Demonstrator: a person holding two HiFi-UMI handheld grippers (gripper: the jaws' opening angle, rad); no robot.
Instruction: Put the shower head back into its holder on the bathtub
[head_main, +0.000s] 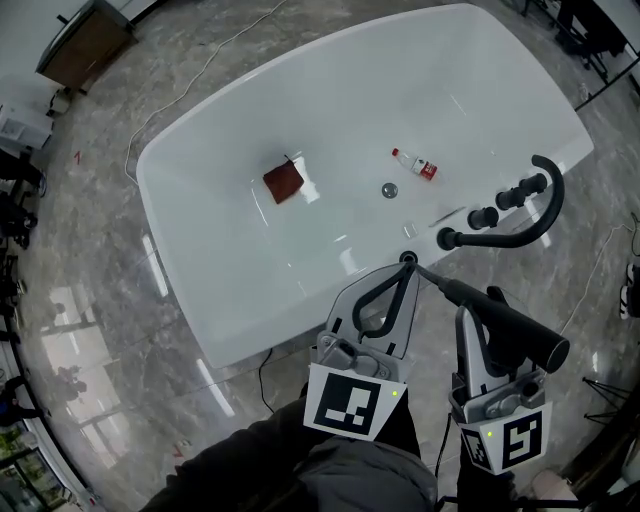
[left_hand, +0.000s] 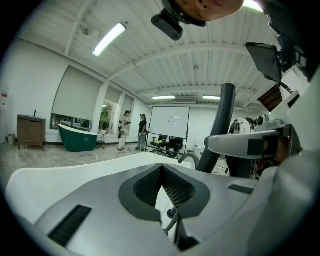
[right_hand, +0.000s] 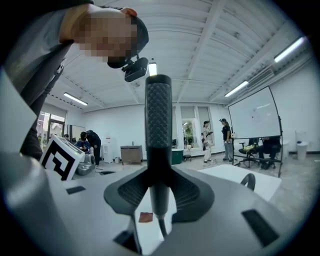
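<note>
In the head view the shower head (head_main: 512, 332) lies across the right tongs (head_main: 475, 320) and hides where their jaws close. The tips of the left tongs (head_main: 408, 260) cover a spot on the rim of the bathtub (head_main: 215, 300), so the holder there cannot be made out. The bottle (head_main: 415, 164) is too small for its label to be read. What the brown square (head_main: 283, 183) is cannot be told. The bottom edge cuts off the person's sleeve (head_main: 290, 470).

The black, textured shower head (head_main: 515, 338) is held just outside the white bathtub (head_main: 230, 280), its hose (head_main: 432, 276) attached.
</note>
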